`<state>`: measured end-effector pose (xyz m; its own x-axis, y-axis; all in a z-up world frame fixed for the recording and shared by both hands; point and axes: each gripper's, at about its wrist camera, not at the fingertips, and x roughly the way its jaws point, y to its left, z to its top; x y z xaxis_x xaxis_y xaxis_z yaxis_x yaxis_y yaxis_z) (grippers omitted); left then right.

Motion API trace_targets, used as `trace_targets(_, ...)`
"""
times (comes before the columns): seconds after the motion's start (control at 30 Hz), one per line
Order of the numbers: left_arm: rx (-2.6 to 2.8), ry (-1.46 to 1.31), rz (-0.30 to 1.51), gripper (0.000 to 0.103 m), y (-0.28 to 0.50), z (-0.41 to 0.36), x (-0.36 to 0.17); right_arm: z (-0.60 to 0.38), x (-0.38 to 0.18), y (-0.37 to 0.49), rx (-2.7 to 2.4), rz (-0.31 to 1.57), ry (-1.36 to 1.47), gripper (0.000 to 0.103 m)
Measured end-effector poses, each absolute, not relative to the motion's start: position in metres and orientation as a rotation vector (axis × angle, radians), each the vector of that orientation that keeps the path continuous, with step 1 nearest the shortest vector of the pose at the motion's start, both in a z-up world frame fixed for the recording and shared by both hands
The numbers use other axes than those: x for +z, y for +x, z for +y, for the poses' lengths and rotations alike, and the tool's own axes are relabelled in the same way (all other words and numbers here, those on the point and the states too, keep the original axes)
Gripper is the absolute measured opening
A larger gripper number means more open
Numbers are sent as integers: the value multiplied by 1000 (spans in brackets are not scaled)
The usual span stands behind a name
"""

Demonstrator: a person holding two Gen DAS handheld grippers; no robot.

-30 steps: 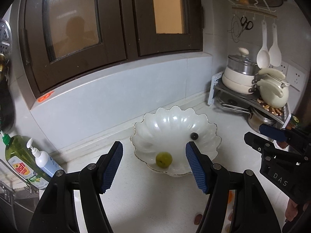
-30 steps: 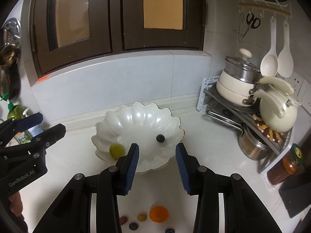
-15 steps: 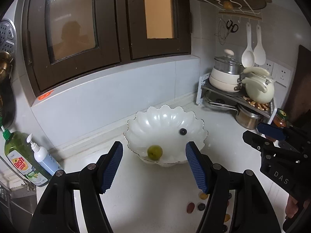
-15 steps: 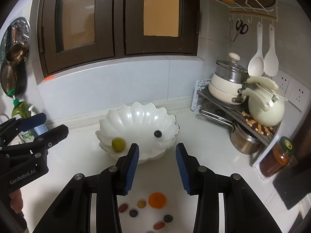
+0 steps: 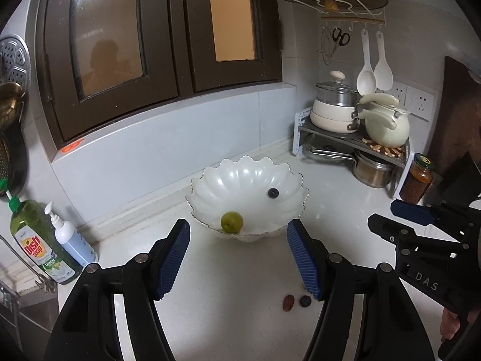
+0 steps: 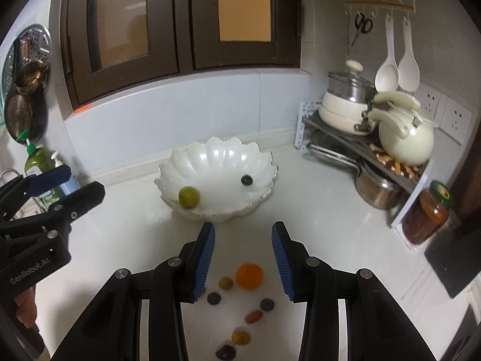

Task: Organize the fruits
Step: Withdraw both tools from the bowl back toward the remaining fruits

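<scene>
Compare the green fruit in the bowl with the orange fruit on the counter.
The green fruit lies inside the white scalloped bowl, near its front left rim; the orange fruit sits on the bare counter among smaller loose fruits. The green fruit is yellowish green, the orange fruit bright orange. The orange fruit lies just ahead of the right tool; the green fruit is farther off. Both are round and ungripped.

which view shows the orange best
The right wrist view: the orange lies in full sight on the counter, among small fruits, between the open right tool fingers. The left wrist view does not show it.
</scene>
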<state>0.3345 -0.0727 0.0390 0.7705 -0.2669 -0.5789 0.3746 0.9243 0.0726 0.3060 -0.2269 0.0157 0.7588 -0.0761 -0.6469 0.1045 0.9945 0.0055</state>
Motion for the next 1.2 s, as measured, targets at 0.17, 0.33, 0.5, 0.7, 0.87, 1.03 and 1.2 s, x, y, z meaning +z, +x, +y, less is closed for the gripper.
trace_targets(0.17,-353,200,604,67,327,-72,33,-228,8,295,-114,720,68,41)
trace_targets(0.33,-367,209,611,67,318,-71,26,-226,-1,284,-118,736,99,41)
trace_targets(0.5,-378,200,631,67,312,-70,17,-225,-8,275,-137,749,117,41)
trace_targets(0.7,-387,209,664,67,308,-70,1,-222,-19,266,-161,760,119,41)
trace_targets(0.87,-406,222,673,67,307,-71,-6,-224,-27,262,-191,767,138,41)
trace_targets(1.03,-421,239,675,67,307,-72,-13,-223,-37,260,-212,793,170,41)
trace_targets(1.2,-454,255,683,67,310,-73,-21,-223,-48,255,-242,814,206,41)
